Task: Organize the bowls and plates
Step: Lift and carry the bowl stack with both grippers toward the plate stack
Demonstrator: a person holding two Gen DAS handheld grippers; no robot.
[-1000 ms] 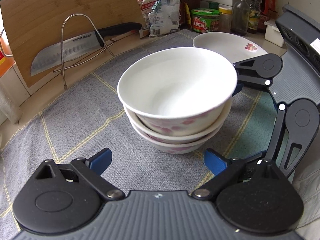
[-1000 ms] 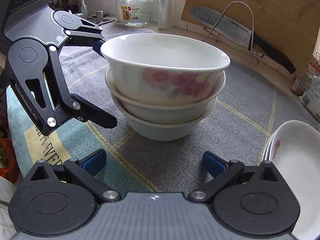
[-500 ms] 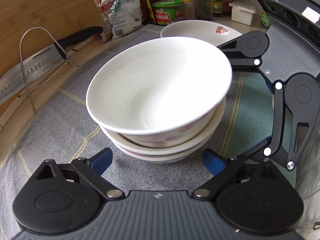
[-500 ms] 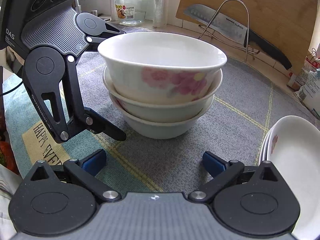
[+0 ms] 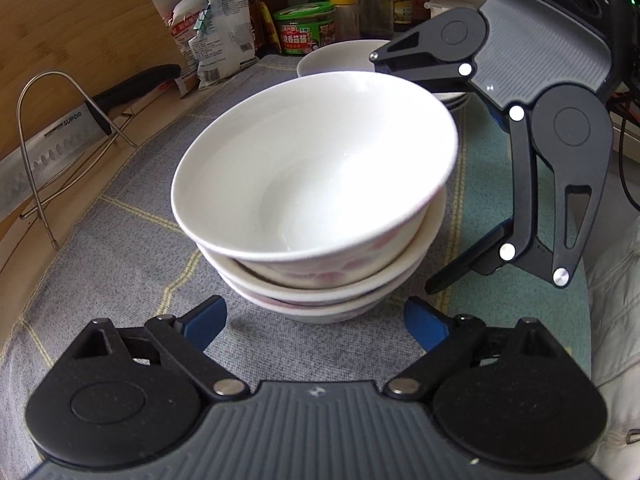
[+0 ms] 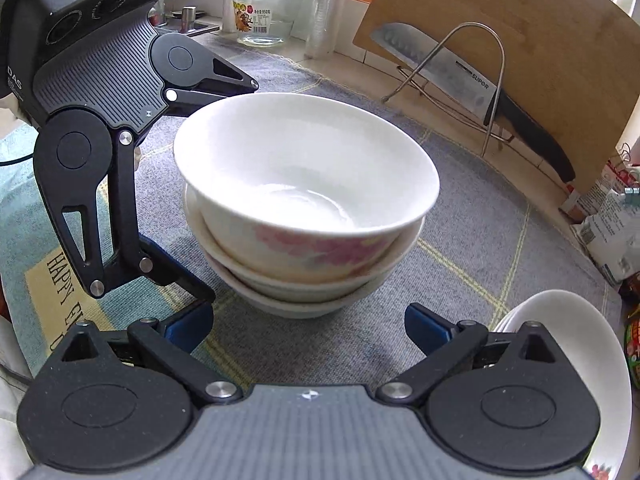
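Three white bowls with pink flowers sit one inside another in a stack on a gray cloth with yellow lines. The top bowl leans a little in the stack. The left gripper points down at the stack from one side, and the right gripper points down at it from the other side. The left gripper's blue fingertips are apart, with the stack just past them; they do not touch the bowls. Its jaws have just been closing a bit, and nothing is between them. The right gripper's blue fingertips are apart too and hold nothing. In the right view, the left gripper's black fingers reach around the side of the stack, one near the rim of the top bowl and one low by the cloth. A pile of white plates lies on the cloth near the bowls. A big knife rests in a wire stand in front of a wooden board. Jars and bottles and a food bag stand at the back.
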